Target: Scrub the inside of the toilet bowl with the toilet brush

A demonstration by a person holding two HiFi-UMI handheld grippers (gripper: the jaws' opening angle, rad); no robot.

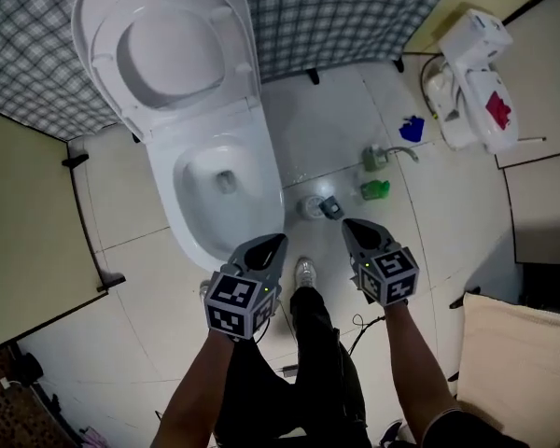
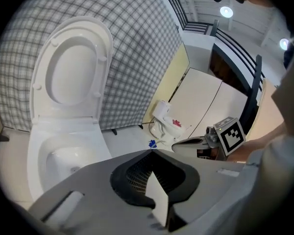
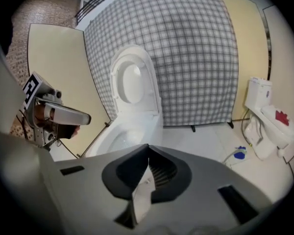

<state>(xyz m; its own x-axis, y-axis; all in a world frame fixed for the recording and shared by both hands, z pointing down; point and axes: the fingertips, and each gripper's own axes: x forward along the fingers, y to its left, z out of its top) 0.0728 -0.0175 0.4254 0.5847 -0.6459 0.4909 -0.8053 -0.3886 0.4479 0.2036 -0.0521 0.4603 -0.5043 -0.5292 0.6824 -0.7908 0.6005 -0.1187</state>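
Both pairs of tongs are hanging empty above the glossy white tiled floor (image 1: 355,110), at the front end of the oval white glazed ceramic toilet bowl (image 1: 171,202). The left tongs (image 1: 273,242) (image 2: 151,152) are showing their jaws pressed together with nothing between them. The right tongs (image 1: 351,224) (image 3: 148,149) are likewise closed on nothing.

What I am judging to be the dark-handled toilet brush (image 1: 320,207) is standing in a round pale holder on the floor, just beside the bowl's right flank near its front. Only the dark handle top is showing, so its long axis is running upright, end-on to the head view; the bristles are not visible.

The brush is lying just ahead of the right tongs' tip and slightly toward the bowl. The left tongs are sitting over the bowl's front rim, farther from the brush. In my judgement the right hand is the better placed, and its jaws are needing to open before closing on the handle from above.

The smooth white plastic lid (image 1: 173,45) is standing raised behind the bowl, against grey checked fabric (image 1: 355,7).
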